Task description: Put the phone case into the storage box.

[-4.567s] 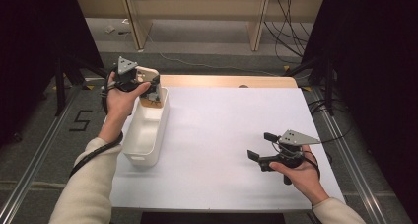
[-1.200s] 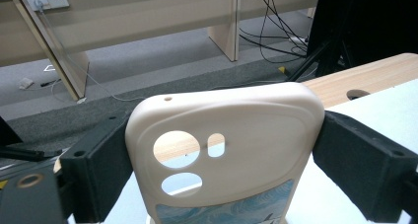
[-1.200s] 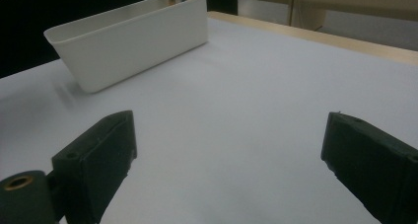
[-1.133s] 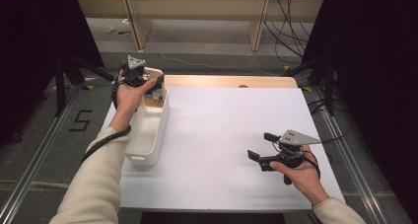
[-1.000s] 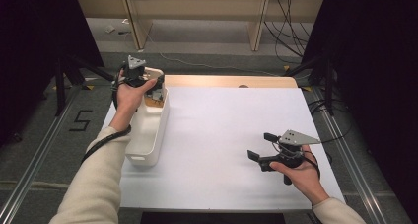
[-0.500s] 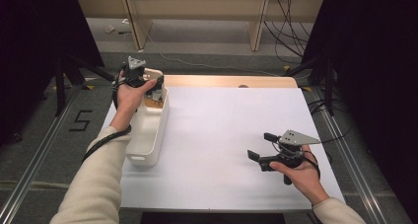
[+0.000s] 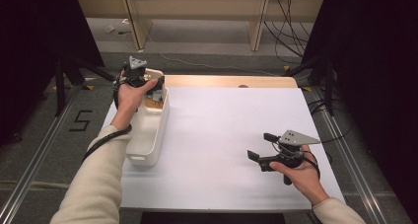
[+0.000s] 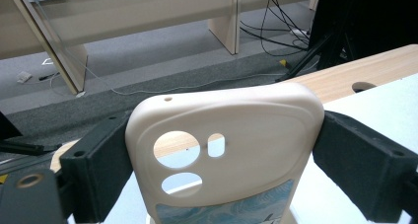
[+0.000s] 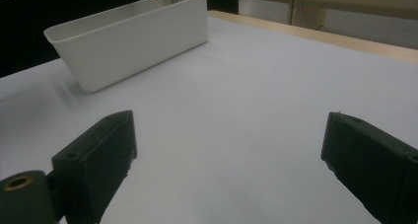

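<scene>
Both left gripper [image 8: 217,184] jaws clamped on cream phone case [image 8: 224,150] edges; right gripper [image 9: 229,165] jaws apart

We are looking down on a pale wooden counter [image 7: 224,81] overlaid with a broad white sheet [image 7: 222,145], a round hole [image 7: 243,86] showing in the bare wood strip at its far edge. Grey carpeted floor [image 7: 197,41] is stretching beyond it, where light wooden furniture legs [image 7: 256,21] are standing and black cables [image 7: 288,17] are trailing. Black curtains [image 7: 374,61] are closing in both sides. A metal floor rail [image 7: 34,155] is running along the left, beside a black "5" floor marking [image 7: 79,120].
</scene>
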`<state>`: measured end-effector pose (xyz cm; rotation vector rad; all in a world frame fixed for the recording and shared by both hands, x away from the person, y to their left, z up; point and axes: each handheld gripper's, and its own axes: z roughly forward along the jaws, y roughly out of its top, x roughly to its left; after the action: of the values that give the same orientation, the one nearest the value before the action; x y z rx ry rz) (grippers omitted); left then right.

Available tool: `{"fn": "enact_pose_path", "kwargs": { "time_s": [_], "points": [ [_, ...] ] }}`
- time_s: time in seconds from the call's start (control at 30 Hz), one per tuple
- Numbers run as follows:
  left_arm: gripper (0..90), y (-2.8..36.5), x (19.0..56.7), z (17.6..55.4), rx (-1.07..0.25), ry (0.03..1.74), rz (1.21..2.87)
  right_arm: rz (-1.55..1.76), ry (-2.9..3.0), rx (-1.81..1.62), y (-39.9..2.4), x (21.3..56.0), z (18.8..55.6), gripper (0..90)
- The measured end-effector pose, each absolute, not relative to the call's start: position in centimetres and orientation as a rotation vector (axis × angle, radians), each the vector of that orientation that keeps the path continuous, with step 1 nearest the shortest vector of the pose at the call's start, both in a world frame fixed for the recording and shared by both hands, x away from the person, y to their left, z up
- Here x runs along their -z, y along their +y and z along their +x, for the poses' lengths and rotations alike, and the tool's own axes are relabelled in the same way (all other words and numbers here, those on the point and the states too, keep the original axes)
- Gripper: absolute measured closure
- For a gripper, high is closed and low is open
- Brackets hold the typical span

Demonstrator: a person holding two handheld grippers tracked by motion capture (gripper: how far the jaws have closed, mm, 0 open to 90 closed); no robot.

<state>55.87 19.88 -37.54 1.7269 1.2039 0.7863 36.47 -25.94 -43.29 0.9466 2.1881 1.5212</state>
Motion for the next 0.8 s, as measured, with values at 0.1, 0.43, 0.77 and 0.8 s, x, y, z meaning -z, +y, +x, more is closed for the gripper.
{"fn": "enact_pose_path", "kwargs": {
  "time_s": [0.1, 0.43, 0.77, 0.8],
  "points": [
    [10.5, 19.8, 37.7, 56.0, -0.787, 1.205, 1.734, 0.946, 2.188, -1.521, -25.9, 43.3, 36.5, 7.6],
    [10.4, 19.7, 38.1, 56.3, -0.779, 1.22, 1.746, 0.947, 2.188, -1.521, -25.9, 43.3, 36.5, 7.6],
    [10.2, 19.7, 38.6, 56.7, -0.765, 1.24, 1.751, 0.948, 2.188, -1.522, -25.9, 43.3, 36.5, 7.6],
    [10.2, 19.7, 38.7, 56.7, -0.765, 1.243, 1.752, 0.949, 2.188, -1.521, -25.9, 43.3, 36.5, 7.6]
  ]
}}
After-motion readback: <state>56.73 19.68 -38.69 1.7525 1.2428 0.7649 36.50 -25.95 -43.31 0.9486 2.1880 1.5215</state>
